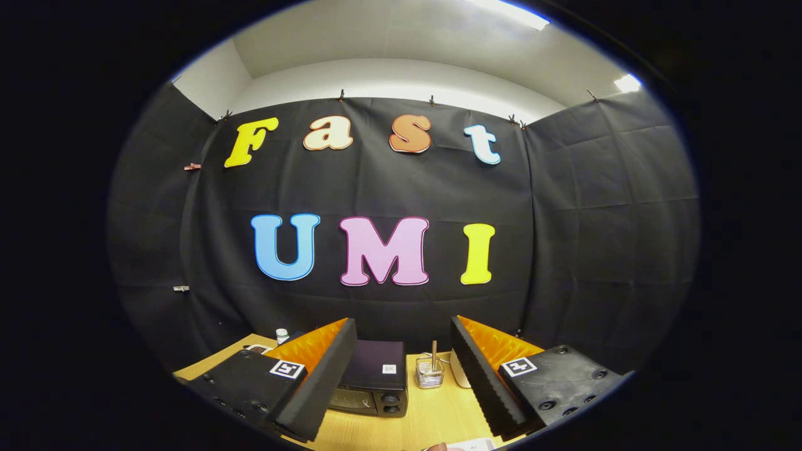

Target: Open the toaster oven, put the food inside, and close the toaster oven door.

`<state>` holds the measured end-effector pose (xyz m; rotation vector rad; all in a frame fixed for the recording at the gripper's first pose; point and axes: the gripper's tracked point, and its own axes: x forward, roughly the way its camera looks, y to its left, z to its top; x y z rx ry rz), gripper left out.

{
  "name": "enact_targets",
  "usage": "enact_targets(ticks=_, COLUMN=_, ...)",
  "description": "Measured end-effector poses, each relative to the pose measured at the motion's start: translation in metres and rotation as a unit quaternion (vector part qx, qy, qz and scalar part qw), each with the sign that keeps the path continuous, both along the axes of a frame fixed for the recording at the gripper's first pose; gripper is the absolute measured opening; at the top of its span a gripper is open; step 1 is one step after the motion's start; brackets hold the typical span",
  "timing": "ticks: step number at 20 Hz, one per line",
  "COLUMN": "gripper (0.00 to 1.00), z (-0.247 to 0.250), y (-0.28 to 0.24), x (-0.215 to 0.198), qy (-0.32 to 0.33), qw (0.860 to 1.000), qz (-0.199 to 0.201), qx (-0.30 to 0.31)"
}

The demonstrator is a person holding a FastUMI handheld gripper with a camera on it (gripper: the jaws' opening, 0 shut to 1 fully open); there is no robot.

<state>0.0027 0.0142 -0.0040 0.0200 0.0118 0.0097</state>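
Tongs [401,376] apart, empty. Oven [374,382] on desk [432,416] just ahead, door closed. Judged rigid, heavy; take door by top edge, handle unclear.

A clear glass holder [430,373] with a stick stands on the wooden table [438,416] near a small white bottle [282,336]

We see the handheld two-finger black gripper [404,369] as two wedge-shaped fingers [322,382] with black ribbed foam pads on their inner faces and bright orange ridged backing behind. Each finger sits on a matte black block studded with round black screws and carrying a small white square tag printed with a black marker pattern.
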Motion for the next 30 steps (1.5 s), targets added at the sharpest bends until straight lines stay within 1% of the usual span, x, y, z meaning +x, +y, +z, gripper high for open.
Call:
enact_targets(ticks=3, gripper=0.98, z=-0.010, y=0.015, x=-0.001, qy=0.014, qw=1.000, qz=0.011, qx=0.005)
enact_targets(ticks=5, gripper=0.99, z=-0.017, y=0.035, x=0.000, qy=0.023, qw=0.999, qz=0.024, qx=0.004)
enact_targets(ticks=8, gripper=0.99, z=-0.031, y=0.070, x=0.005, qy=0.042, qw=0.998, qz=0.037, qx=0.019)
enact_targets(ticks=11, gripper=0.99, z=-0.056, y=0.102, x=0.017, qy=0.069, qw=0.997, qz=0.036, qx=0.021)
enact_targets(ticks=15, gripper=0.99, z=-0.105, y=0.145, x=0.031, qy=0.122, qw=0.991, qz=0.038, qx=0.028)
enact_targets(ticks=18, gripper=0.99, z=-0.144, y=0.163, x=0.049, qy=0.159, qw=0.986, qz=0.030, qx=0.024)
enact_targets(ticks=21, gripper=0.99, z=-0.187, y=0.173, x=0.063, qy=0.209, qw=0.977, qz=0.016, qx=0.032)
enact_targets(ticks=23, gripper=1.00, z=-0.215, y=0.178, x=0.074, qy=0.237, qw=0.971, qz=0.006, qx=0.025)
enact_targets(ticks=27, gripper=0.99, z=-0.252, y=0.186, x=0.090, qy=0.271, qw=0.963, qz=0.001, qx=0.003)
enact_targets(ticks=30, gripper=0.99, z=-0.270, y=0.183, x=0.092, qy=0.296, qw=0.955, qz=-0.009, qx=0.003)
